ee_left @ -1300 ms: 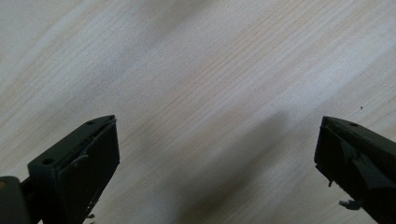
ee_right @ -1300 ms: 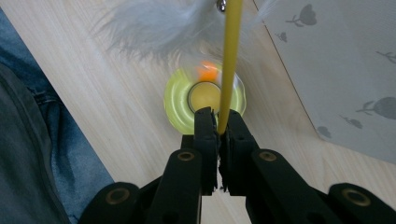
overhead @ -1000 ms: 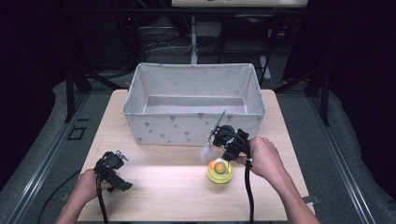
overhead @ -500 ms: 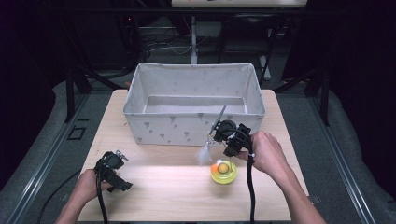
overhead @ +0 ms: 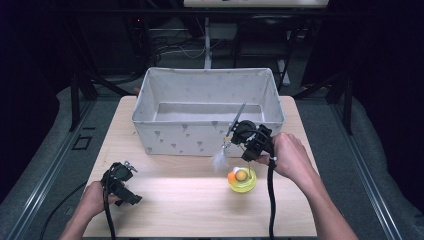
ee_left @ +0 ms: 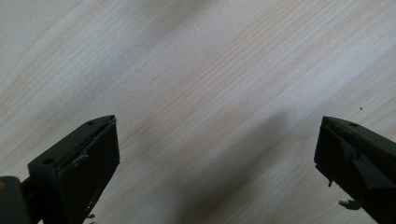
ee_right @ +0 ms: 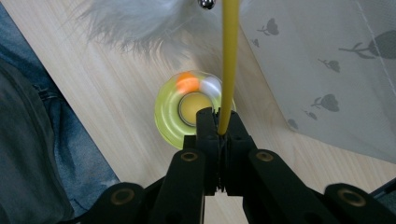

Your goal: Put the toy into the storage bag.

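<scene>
High view shows my right gripper [overhead: 248,146] right of centre, clenched on a yellow wand [ee_right: 229,65] with a feather [overhead: 219,160], above a yellow toy [overhead: 242,180] in front of the bin [overhead: 165,137]. My left gripper [overhead: 121,184], lower left, is released over the table [ee_left: 210,70].

right gripper [overhead: 248,143]: now higher and farther right, nearer the fabric bin [overhead: 207,117] | yellow wand [ee_right: 229,65]: lifted with it | feather [overhead: 219,160]: raised off desk [overhead: 165,200]
</scene>
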The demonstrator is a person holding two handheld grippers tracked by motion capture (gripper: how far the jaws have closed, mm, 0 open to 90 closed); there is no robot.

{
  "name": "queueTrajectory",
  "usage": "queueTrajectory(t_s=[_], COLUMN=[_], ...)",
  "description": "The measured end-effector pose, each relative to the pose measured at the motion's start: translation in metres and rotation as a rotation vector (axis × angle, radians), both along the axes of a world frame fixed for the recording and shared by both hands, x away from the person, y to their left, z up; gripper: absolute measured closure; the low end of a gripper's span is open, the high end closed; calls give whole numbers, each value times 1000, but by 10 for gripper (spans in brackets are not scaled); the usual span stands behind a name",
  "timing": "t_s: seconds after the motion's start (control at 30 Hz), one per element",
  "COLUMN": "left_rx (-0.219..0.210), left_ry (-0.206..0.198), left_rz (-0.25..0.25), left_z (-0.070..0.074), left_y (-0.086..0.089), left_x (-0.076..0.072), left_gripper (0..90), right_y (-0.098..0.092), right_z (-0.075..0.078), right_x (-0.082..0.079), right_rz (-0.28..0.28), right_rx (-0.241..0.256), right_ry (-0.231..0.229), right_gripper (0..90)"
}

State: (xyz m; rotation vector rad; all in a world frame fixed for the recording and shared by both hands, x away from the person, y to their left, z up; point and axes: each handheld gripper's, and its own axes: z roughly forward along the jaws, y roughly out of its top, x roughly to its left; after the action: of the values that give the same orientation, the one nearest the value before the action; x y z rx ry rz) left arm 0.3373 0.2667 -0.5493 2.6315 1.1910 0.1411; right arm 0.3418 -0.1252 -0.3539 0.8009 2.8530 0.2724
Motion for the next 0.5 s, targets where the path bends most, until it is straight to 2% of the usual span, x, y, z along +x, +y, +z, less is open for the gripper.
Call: queueTrajectory(t_s=[0.5], left_rx=[1], left_ry=[1], left_rz=[-2], left_z=[0], left_y=[0], left_x=[0], left_gripper=[2], right_y=[-4], right_z=[17], right_x=[6], right_rz=[-8], right_rx=[1], right_ry=[-4], right_gripper=[884])
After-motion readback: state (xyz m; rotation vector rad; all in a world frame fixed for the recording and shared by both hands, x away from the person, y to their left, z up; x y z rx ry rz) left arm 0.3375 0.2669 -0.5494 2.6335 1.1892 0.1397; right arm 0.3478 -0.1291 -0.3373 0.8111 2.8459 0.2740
